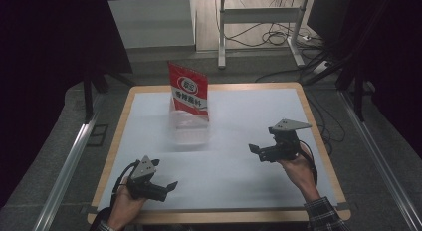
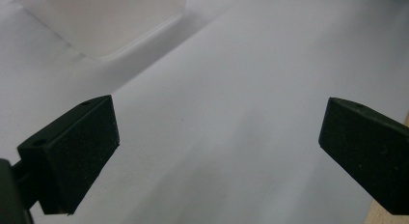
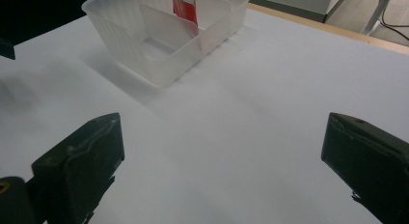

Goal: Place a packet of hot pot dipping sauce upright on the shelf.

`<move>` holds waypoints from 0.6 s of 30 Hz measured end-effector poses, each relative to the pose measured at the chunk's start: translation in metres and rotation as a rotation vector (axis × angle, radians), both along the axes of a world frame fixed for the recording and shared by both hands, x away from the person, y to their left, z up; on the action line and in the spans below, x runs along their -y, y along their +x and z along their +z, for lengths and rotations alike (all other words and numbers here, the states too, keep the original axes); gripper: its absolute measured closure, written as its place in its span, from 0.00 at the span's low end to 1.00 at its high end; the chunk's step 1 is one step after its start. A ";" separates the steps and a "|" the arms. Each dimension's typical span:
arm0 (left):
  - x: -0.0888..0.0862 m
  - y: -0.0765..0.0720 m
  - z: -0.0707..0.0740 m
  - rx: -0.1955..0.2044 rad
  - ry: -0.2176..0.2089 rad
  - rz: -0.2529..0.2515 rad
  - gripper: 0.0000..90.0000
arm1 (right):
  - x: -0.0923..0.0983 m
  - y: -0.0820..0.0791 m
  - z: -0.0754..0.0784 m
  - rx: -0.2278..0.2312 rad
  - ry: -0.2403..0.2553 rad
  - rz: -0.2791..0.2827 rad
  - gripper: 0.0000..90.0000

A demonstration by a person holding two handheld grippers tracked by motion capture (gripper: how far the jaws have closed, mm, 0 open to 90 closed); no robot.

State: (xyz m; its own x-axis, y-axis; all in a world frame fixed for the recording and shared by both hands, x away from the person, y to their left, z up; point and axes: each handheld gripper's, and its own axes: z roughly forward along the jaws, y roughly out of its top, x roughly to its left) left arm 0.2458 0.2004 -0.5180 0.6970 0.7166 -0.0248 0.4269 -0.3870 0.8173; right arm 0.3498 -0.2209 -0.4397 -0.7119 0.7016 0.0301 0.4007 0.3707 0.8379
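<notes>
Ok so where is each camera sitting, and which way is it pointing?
High view: above the person's side, facing forward and down on the table; shows both hands, left gripper, right gripper.
Left gripper view: rides the left gripper, low over the table, open jaws.
Right gripper view: faces the clear container, open jaws.
Shared: container and red packet.

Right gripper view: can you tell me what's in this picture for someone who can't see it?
A clear plastic container with compartments sits on the white table, a red packet standing in its far part. The right gripper has its two black jaws wide apart in front, holding nothing, well short of the container.
</notes>
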 end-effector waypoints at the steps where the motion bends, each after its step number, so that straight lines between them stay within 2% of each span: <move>1: 0.000 0.000 0.000 -0.001 0.000 0.001 0.00 | 0.002 -0.002 0.000 -0.003 -0.007 -0.008 0.01; 13: 0.000 0.000 0.000 -0.002 0.005 0.005 0.00 | 0.018 -0.016 -0.008 0.014 -0.041 -0.046 0.02; 18: 0.000 0.000 0.000 -0.001 0.009 0.006 0.00 | 0.026 -0.022 -0.010 0.028 -0.035 -0.053 0.02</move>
